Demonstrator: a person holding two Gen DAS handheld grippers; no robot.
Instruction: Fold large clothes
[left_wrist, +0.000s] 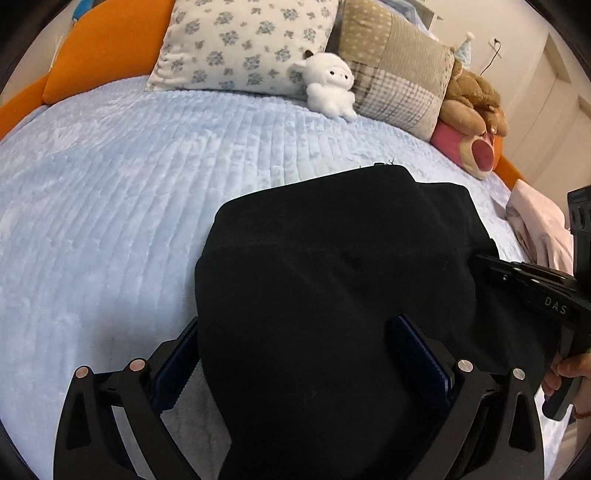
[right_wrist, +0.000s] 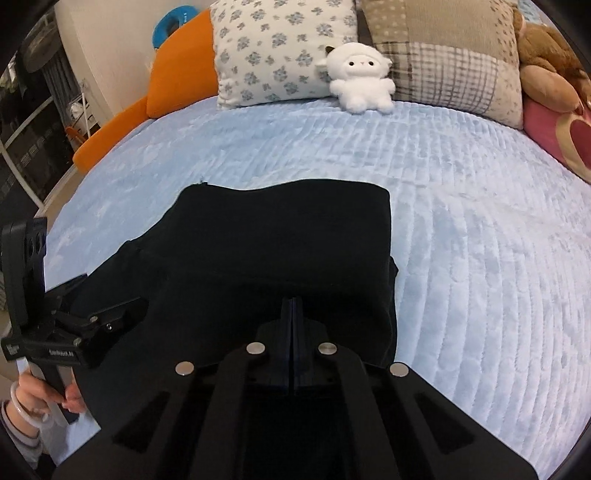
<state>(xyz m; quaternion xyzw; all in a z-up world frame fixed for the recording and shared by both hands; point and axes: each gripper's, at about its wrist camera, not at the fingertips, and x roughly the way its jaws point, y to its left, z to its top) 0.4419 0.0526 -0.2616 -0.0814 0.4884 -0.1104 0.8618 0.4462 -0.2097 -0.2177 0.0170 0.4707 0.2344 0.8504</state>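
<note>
On the pale blue bed cover (left_wrist: 110, 192), a black garment (left_wrist: 332, 266) lies folded into a compact block, sitting toward six o'clock of the bed in both wrist views. The left gripper (left_wrist: 295, 365) stands spread wide, its blue-padded fingers (left_wrist: 421, 365) straddling the near edge of the cloth, one at seven o'clock on the bed cover and one at five o'clock over the fabric; the pads do not squeeze anything. The right gripper (right_wrist: 292, 332) has its jaws pressed together at six o'clock of its own view, tips resting on or in the black fabric; whether a thin fold is caught between them is hard to tell against the dark cloth. In the left view it reaches in from three o'clock to the garment's edge. A hand (right_wrist: 40, 398) with a pale bangle grips the left tool's handle at eight o'clock. Toward twelve o'clock lean a floral pillow (left_wrist: 240, 44), a patchwork pillow (left_wrist: 399, 66), a white plush lamb (left_wrist: 330, 86) and a brown plush toy (left_wrist: 472, 96) against an orange headboard (left_wrist: 107, 48).
</note>
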